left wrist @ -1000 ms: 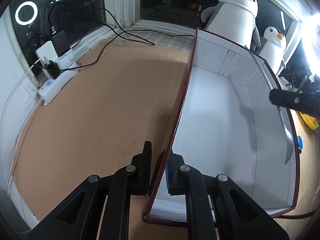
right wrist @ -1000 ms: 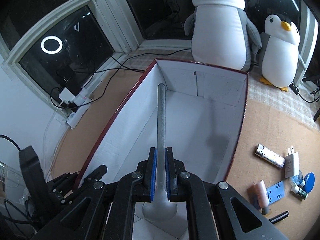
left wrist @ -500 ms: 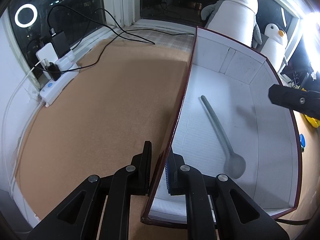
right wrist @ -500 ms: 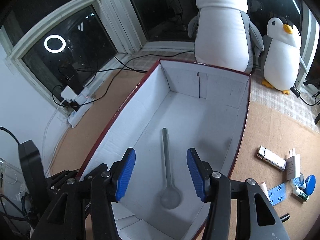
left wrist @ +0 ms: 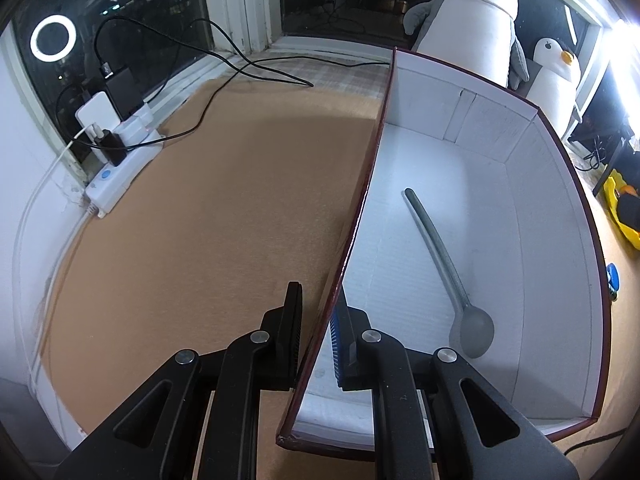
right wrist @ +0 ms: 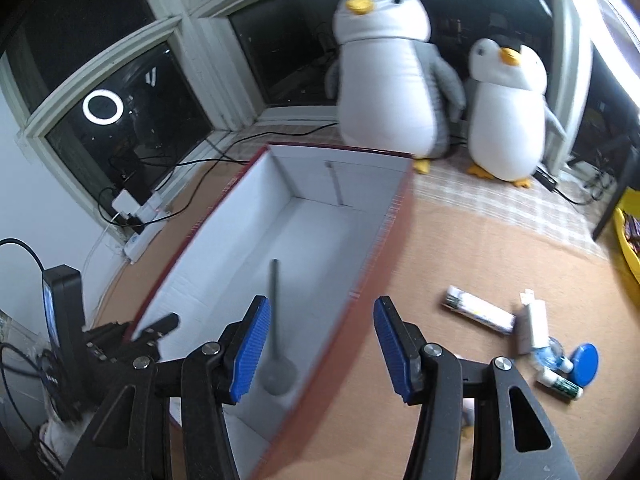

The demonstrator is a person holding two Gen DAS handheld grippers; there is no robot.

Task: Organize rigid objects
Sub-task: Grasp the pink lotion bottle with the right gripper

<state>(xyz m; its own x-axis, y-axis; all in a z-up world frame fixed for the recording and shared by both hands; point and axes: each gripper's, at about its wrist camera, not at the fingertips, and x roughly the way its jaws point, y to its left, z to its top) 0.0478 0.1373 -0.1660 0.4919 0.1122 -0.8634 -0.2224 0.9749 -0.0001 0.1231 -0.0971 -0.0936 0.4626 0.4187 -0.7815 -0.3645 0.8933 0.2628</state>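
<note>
The left gripper (left wrist: pixel 316 332) clamps the near left wall of the white-lined maroon cardboard box (left wrist: pixel 552 216) holding a grey metal spoon (left wrist: pixel 444 264), while the right gripper (right wrist: pixel 318 344) hangs above with fingers wide apart.

Night windows, hard light from my right

I see glare (left wrist: pixel 628 40) burning out the left wrist view's upper right, a ring light (left wrist: pixel 53 37) reflected in dark glass, motion blur smearing the right wrist view, fisheye bending and darkening every edge.

Right claw (right wrist: pixel 320 344) straddles red-edged white cardboard box's right wall (right wrist: pixel 372 272); bare tan mat (right wrist: pixel 460 248) ahead-right; small clutter (right wrist: pixel 532 332) further right.
</note>
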